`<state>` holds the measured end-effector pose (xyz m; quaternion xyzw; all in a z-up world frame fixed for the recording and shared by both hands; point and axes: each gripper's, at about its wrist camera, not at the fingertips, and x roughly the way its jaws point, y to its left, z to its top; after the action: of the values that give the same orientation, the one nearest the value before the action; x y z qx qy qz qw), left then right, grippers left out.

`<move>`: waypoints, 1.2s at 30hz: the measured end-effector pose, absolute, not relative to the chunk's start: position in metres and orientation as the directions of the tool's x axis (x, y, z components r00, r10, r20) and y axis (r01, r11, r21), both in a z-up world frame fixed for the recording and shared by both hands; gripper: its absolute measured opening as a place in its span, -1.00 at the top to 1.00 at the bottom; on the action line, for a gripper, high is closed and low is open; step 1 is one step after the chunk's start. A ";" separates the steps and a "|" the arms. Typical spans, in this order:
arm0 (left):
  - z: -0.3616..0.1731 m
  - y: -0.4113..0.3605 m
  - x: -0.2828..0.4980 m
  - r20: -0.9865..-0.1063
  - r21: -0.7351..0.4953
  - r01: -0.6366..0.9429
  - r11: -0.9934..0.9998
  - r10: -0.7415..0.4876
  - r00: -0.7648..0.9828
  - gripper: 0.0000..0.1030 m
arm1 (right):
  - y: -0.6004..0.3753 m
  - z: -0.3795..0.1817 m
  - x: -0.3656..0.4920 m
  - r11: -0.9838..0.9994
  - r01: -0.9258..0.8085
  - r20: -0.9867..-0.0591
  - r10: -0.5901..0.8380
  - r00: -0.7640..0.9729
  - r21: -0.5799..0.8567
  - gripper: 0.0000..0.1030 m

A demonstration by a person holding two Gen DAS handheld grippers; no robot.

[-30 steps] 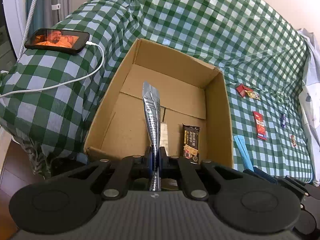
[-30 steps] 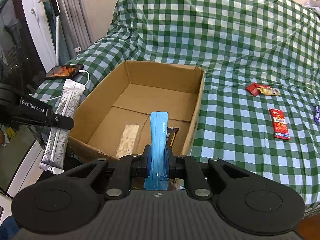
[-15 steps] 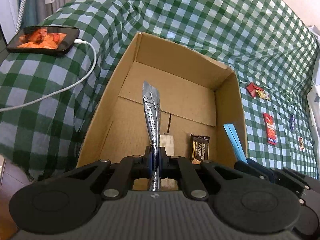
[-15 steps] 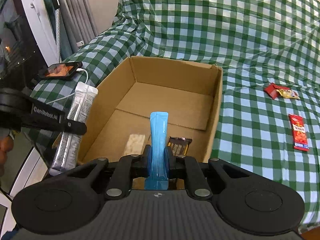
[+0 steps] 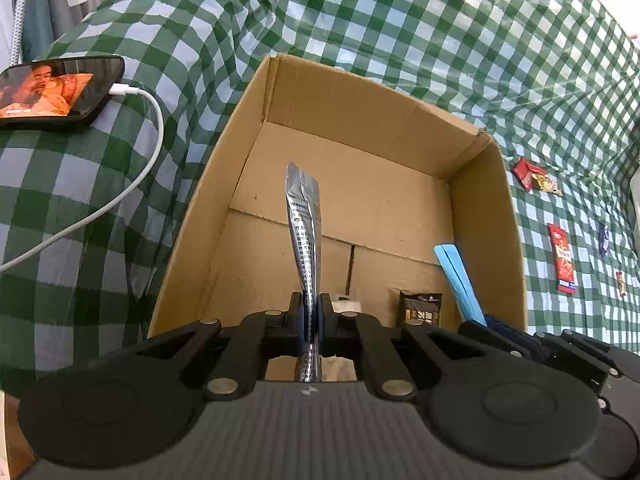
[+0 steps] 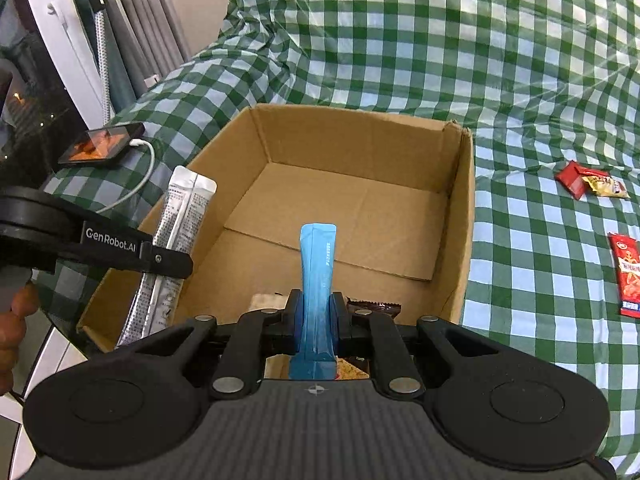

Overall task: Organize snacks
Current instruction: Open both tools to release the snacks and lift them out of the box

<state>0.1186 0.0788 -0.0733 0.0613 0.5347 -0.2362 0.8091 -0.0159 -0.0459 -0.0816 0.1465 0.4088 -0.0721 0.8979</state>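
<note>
two snack sticks, silver pouch [image 5: 305,240] and blue pouch [image 6: 317,276], each pinched between closed fingers

A silver stick packet [image 5: 304,232] is held upright over the open cardboard box [image 5: 486,216], with a blue stick packet [image 6: 317,268] likewise held upright beside it. On the box floor two snacks are seen near the front wall — a pale bar [image 6: 267,302] and a dark brown bar [image 5: 420,306]. On the green checked bedcover [image 6: 520,80], right of the box, a red-and-yellow packet [image 6: 591,181] and a long red packet [image 6: 629,276] are laid flat, well apart.
</note>
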 end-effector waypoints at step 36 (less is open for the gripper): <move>-0.001 0.139 -0.018 -0.820 -0.033 0.459 0.888 -0.287 0.496 -0.99 | 0.000 -0.024 -0.129 0.938 0.314 -0.713 -0.121 0.691 0.146 -0.98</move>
<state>-0.0184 0.1390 -0.0009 0.0952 0.4527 -0.2168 0.8596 -0.1290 0.0000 -0.0238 0.1293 0.3747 -0.1194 0.9103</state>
